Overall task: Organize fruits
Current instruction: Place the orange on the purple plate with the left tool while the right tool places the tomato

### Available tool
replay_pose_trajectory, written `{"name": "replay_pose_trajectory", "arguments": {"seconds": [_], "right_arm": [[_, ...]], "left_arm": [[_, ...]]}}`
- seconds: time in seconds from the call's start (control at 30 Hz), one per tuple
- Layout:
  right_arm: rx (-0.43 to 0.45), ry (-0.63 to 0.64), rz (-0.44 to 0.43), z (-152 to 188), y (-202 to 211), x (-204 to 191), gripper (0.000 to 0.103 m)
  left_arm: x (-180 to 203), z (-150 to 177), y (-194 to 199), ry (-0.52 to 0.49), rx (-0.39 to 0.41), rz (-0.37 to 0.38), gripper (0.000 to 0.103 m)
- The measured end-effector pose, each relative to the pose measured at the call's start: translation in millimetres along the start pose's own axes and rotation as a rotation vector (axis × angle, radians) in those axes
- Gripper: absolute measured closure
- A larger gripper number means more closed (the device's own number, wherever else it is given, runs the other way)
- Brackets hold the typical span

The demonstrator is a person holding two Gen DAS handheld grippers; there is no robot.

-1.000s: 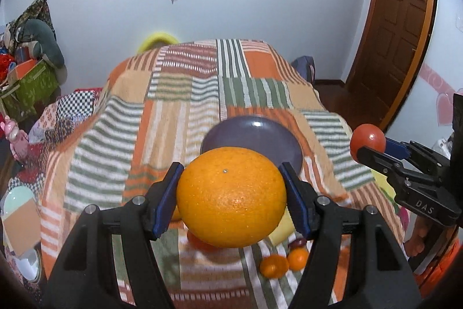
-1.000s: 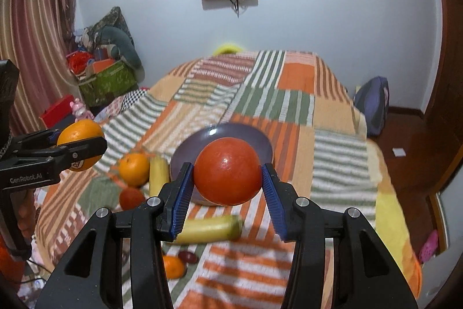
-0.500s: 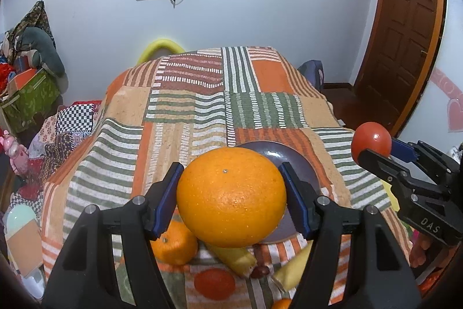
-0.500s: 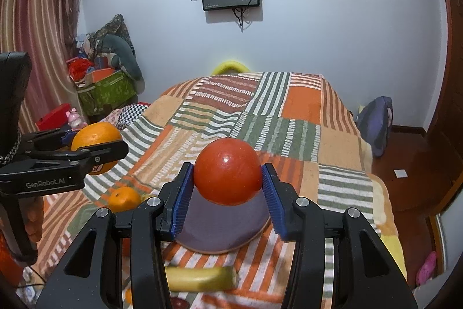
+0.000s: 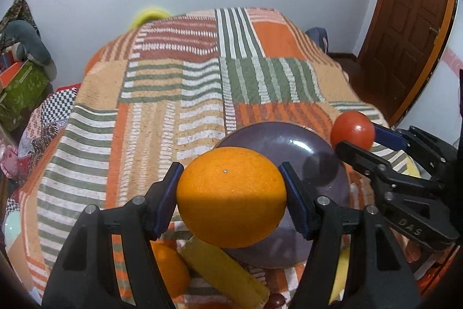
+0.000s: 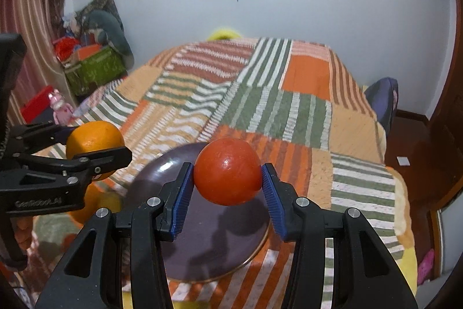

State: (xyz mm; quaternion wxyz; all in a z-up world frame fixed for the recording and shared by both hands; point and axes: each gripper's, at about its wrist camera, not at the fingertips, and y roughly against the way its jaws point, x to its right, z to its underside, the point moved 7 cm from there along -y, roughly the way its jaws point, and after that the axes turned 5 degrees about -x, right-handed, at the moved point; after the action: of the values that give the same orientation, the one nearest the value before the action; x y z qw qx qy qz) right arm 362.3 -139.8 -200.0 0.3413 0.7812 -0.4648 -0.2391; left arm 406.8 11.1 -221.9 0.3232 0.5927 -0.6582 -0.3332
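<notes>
- The left gripper (image 5: 231,193) pinches a large round orange fruit (image 5: 231,197) between its blue-padded fingers (image 5: 166,197), held in the air over the near left rim of the dark purple round plate (image 5: 315,146).
- The right gripper (image 6: 227,186) clamps a smooth red-orange round fruit (image 6: 227,171) between its blue ribbed pads (image 6: 182,193), above the plate's middle; the plate's surface under it is bare, with shadows on it.
- The two grippers hang near each other, side by side and apart, the right one at the plate's right edge in the left wrist view.
- Beside the plate's near left edge lie a yellow banana (image 5: 222,274), a second orange (image 5: 170,271) touching it, and a small dark fruit (image 5: 276,301).
- The plate rests on a striped orange, green and white patchwork blanket (image 5: 173,94), whose far stretch lies bare up to the wall-side edge.
- Right of the bed stands a brown wooden door (image 5: 405,19).
</notes>
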Motion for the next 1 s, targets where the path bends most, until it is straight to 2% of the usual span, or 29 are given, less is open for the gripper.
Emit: {"name": "replay_pose_trajectory", "arguments": {"seconds": [0.5, 0.93, 1.0], "right_arm": [[-0.123, 0.012, -0.027, 6, -49, 5, 0.059], [-0.155, 0.005, -0.035, 8, -60, 8, 0.058], [-0.16, 0.002, -0.038, 8, -61, 8, 0.058]], "left_arm": [[-5, 7, -68, 0.001, -0.151, 0.017, 0.037], [-6, 11, -82, 0.002, -0.181, 0.016, 0.036], [-6, 9, -79, -0.002, -0.17, 0.011, 0.03]]}}
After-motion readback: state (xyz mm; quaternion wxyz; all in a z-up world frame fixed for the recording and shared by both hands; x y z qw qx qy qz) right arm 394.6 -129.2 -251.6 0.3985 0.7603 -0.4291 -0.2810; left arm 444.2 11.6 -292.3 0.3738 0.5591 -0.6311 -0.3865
